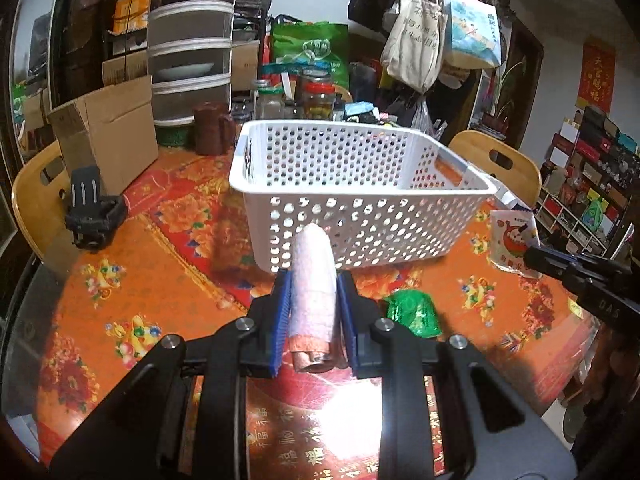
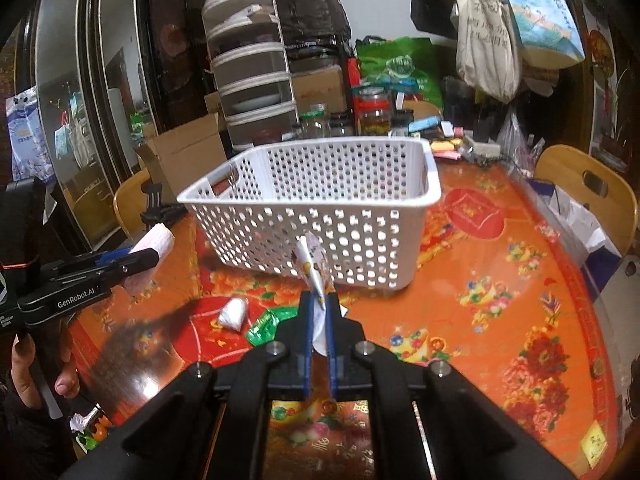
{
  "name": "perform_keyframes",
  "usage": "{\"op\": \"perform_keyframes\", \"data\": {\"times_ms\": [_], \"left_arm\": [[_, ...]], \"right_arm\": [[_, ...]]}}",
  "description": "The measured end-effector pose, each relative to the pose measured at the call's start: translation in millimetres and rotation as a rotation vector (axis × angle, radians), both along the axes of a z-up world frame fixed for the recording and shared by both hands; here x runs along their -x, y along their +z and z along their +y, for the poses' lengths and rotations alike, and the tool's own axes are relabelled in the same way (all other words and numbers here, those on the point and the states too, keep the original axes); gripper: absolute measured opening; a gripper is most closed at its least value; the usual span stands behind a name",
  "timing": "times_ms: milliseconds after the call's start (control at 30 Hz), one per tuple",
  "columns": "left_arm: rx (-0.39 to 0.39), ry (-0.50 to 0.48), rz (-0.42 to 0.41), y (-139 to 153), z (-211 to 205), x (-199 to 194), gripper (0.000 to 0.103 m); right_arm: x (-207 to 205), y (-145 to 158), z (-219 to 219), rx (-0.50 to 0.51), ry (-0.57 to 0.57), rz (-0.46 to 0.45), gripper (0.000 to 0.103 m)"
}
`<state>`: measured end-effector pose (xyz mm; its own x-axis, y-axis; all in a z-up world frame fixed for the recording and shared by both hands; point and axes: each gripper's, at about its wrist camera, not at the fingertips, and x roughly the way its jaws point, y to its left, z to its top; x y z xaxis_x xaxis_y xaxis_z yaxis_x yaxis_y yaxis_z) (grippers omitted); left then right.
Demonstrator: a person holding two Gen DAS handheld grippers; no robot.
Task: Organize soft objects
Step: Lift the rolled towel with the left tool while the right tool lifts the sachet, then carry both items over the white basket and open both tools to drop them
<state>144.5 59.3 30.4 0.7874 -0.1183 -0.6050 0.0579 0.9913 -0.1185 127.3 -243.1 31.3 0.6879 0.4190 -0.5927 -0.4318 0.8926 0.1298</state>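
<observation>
Gripping a soft cylindrical roll (image 1: 313, 280) of thin, crinkly whitish plastic wound on a brown core, the left gripper (image 1: 313, 284) has its blue ribbed pads clamped on the roll's sides, holding it above the table just in front of the white basket (image 1: 360, 196). The right gripper (image 2: 319, 300) is pinched tight on a flat, glossy printed packet (image 2: 312, 264) with cartoon art, which stands up between its nearly touching pads, also just before the basket. The basket is rigid plastic, rectangular, its walls perforated with round holes. On the shiny red-and-orange floral tablecloth (image 2: 500, 280) lie a crumpled green foil wrapper (image 2: 268, 324) and a small white wad (image 2: 232, 314), near each other. A cardboard box (image 1: 106, 140), glass jars (image 1: 318, 98), a stacked drawer unit (image 2: 252, 80) and hanging tote bags (image 1: 416, 40) crowd the far side. The left gripper's body reads "GenRobot.AI" in the right wrist view
</observation>
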Motion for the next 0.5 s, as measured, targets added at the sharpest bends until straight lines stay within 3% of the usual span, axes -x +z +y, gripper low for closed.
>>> {"op": "perform_keyframes", "data": {"times_ms": [300,500], "left_arm": [[-0.014,-0.014,-0.048,42,-9,-8,0.022],[-0.021,-0.015,-0.052,72,-9,-39,0.022]], "right_arm": [[-9,38,5,0.019,-0.009,-0.067,0.004],[-41,62,7,0.04,-0.033,-0.086,0.004]]}}
